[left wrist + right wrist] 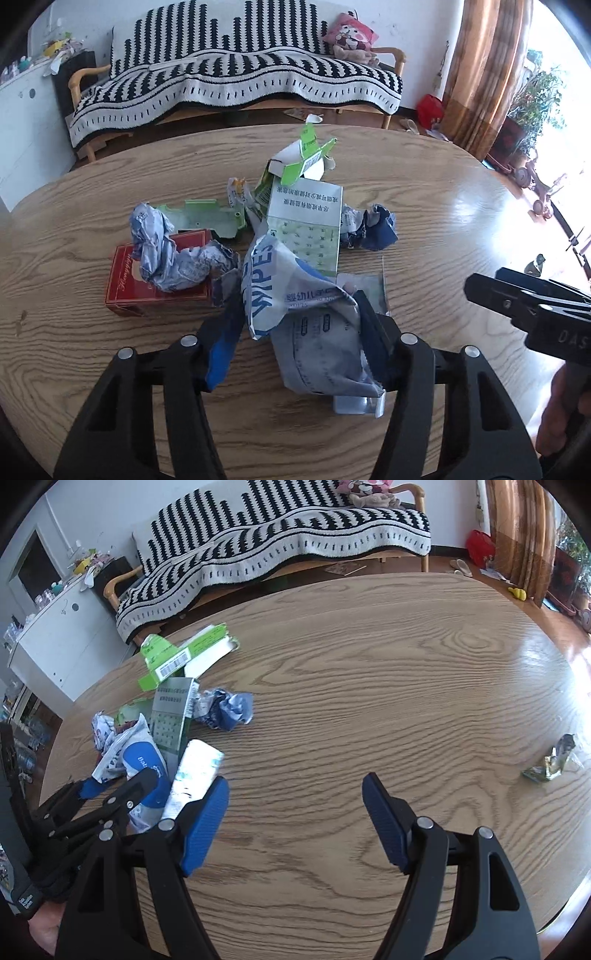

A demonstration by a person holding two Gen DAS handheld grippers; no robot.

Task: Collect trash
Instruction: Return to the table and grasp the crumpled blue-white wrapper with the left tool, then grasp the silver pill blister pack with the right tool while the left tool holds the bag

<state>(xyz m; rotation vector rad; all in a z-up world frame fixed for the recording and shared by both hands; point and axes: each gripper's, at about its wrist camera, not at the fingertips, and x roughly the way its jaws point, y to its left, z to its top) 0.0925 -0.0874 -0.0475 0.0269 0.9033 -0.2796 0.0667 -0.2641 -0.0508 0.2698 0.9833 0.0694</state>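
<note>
1. One wooden worktop (pixel 424 206) fills both views; its far rim curves below a sofa (pixel 258 74) draped in a black-and-white striped throw, and its near edge is cut off by the frame.
2. Most of the trash lies heaped at the middle of the left wrist view and at the left of the right wrist view.
3. Left tool (pixel 295 314): its blue pads press from both sides on a crumpled white-and-blue wipes packet (pixel 280 288), so it is clenched on that packet. "WIPES" reads in big blue letters; smaller print below is too creased to read.
4. Right tool (pixel 295 812): jaws spread wide over bare wood with nothing between them, released. In the left wrist view only its black side shows at the right edge, with the letters "DAS" cut off.
5. Grey-and-green flat carton (pixel 306 225) behind the packet carries Chinese lines, upside down and too small to make out.
6. Red box (pixel 147 291), at the left of the heap, bears gold script that a crumpled blue-white wrapper (pixel 173 258) partly hides.
7. Green-and-white torn carton (pixel 177 657) at the far end shows a barcode label; its numbers are unreadable.
8. Dark-blue crumpled wad (pixel 229 710) rests just right of the heap.
9. One foil scrap (pixel 550 764) lies well apart, at the right edge of the right wrist view, washed in glare.
</note>
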